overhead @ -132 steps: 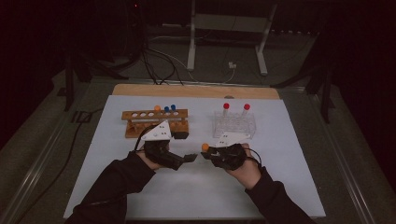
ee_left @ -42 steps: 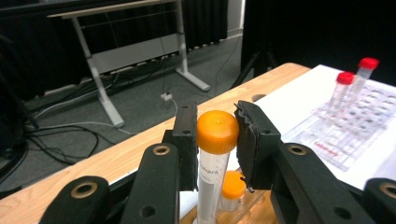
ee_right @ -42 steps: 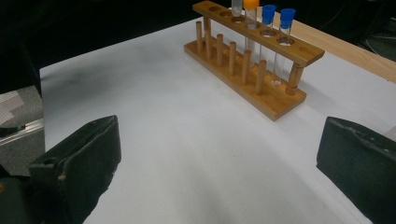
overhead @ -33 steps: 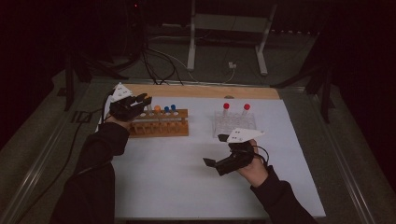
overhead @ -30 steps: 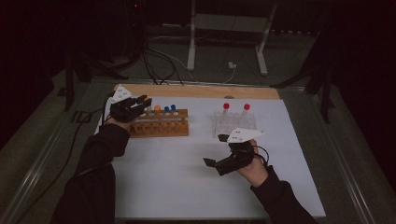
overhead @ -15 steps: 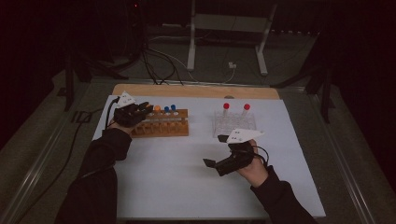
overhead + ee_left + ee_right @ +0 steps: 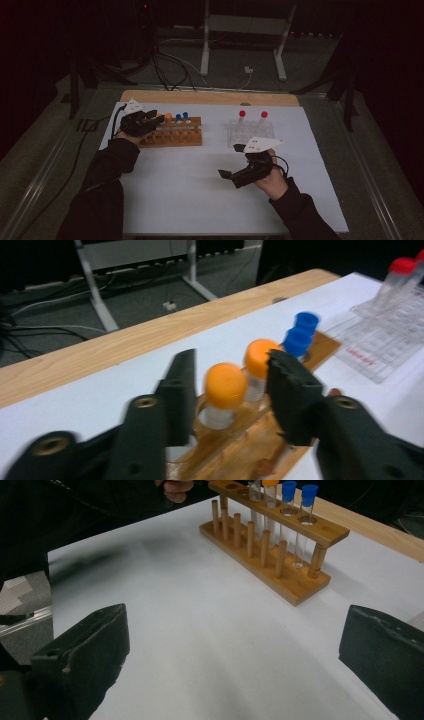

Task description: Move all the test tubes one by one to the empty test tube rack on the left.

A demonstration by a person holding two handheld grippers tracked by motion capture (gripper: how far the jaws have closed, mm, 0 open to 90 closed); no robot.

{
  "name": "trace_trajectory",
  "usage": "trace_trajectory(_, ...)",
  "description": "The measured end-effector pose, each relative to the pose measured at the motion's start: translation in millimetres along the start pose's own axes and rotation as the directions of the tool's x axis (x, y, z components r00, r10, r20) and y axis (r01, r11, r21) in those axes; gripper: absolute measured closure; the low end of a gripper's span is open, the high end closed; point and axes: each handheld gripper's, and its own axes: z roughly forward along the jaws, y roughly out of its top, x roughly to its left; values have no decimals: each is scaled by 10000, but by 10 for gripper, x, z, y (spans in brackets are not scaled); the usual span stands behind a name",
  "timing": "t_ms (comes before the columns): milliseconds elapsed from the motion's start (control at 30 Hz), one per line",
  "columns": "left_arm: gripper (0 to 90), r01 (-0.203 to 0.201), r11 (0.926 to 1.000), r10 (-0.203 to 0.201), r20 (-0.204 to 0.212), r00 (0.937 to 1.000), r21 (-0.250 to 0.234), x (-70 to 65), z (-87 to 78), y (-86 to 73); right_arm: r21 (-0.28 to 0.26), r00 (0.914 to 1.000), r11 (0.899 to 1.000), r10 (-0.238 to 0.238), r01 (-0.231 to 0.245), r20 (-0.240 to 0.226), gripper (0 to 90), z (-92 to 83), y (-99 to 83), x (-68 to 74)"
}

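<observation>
Two orange-capped tubes in wooden rack (image 7: 260,450); nearer orange-capped tube (image 7: 225,392) stands between left gripper (image 7: 231,390) jaws, pads just opening, clear of cap. Right gripper (image 7: 235,176) wide open, empty, hovering over white sheet (image 7: 190,195), well apart from rack.

On the worktop (image 7: 200,190) the wooden rack (image 7: 172,135) stands at the left and the clear rack (image 7: 250,134) to its right, well apart. Four tubes (image 7: 176,119) stand in the wooden rack's rear row, two tubes (image 7: 252,116) in the clear rack. The left gripper (image 7: 145,120) sits at the wooden rack's left end; the right gripper (image 7: 232,175) hovers before the clear rack.
</observation>
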Motion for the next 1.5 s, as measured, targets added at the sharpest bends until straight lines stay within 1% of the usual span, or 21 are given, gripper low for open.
trace_trajectory(67,422,92,10000,-92,131,9999,-35,-18,-58,32,-57,10000,10000,11,-10,44,0,-19,12,-11)
trace_trajectory(300,178,-170,9995,184,543,9984,-271,-163,-288,114,-397,9991,9992,77,-61,407,0,-148,87,-120)
trace_trajectory(400,122,-184,9989,222,901,9957,-428,-241,-389,124,-576,9977,9981,253,-217,630,0,-223,128,-210)
trace_trajectory(533,33,-249,9983,329,1567,9871,-526,-360,-494,115,-757,9944,9963,468,-397,946,0,-316,165,-347)
trace_trajectory(667,21,-515,9970,613,1882,9802,-570,-514,-571,59,-1040,9892,9933,636,-500,1321,0,-387,150,-511)
trace_trajectory(767,21,-549,9972,651,2305,9709,-505,-620,-610,-5,-1050,9819,9933,658,-475,1776,0,-405,99,-638)
trace_trajectory(800,21,-540,9973,646,2454,9673,-496,-652,-618,-33,-1035,9757,9929,781,-578,2047,0,-406,80,-688)
trace_trajectory(900,22,-665,9968,758,2626,9619,-440,-735,-629,-117,-881,9641,9924,1046,-853,2442,3,-400,8,-837)
trace_trajectory(933,22,-668,9969,756,2617,9622,-422,-760,-627,-143,-878,9608,9917,1139,-944,2528,18,-400,-22,-886)
trace_trajectory(1000,22,-706,9966,794,2739,9585,-416,-805,-624,-191,-802,9493,9897,1365,-1184,2833,22,-390,-80,-986)
trace_trajectory(1033,22,-782,9962,858,2719,9585,-387,-827,-623,-209,-755,9444,9888,1457,-1290,2946,42,-385,-109,-1035)
trace_trajectory(1067,22,-771,9962,853,2823,9555,-402,-845,-623,-227,-707,9357,9874,1569,-1416,3160,50,-380,-135,-1083)
trace_trajectory(1133,22,-744,9962,844,2817,9558,-461,-879,-625,-254,-670,9238,9847,1740,-1607,3412,72,-375,-177,-1168)
trace_trajectory(1167,22,-745,9962,847,2934,9522,-459,-885,-626,-263,-679,9170,9822,1878,-1751,3519,95,-372,-192,-1210)
trace_trajectory(1200,22,-753,9960,858,2921,9525,-473,-896,-623,-273,-720,9126,9807,1956,-1819,3590,172,-372,-205,-1249)
trace_trajectory(1233,22,-817,9955,919,2872,9535,-472,-905,-622,-278,-674,9089,9809,1943,-1823,3690,225,-371,-219,-1286)
trace_trajectory(1267,22,-799,9958,895,2963,9509,-445,-907,-623,-281,-550,9086,9839,1780,-1699,3778,253,-362,-235,-1320)
trace_trajectory(1300,22,-813,9957,908,2929,9518,-443,-912,-622,-284,-419,9000,9847,1717,-1692,4007,269,-341,-246,-1353)
trace_trajectory(1333,22,-857,9954,946,2891,9526,-434,-916,-623,-287,-325,8951,9826,1801,-1829,4078,309,-321,-256,-1395)
trace_trajectory(1367,22,-846,9956,930,2967,9504,-411,-916,-622,-292,-319,8919,9800,1921,-1964,4094,343,-303,-267,-1434)
trace_trajectory(1500,22,-838,9958,906,2937,9516,-357,-921,-618,-312,-89,8732,9710,2189,-2390,4354,462,-226,-275,-1560)
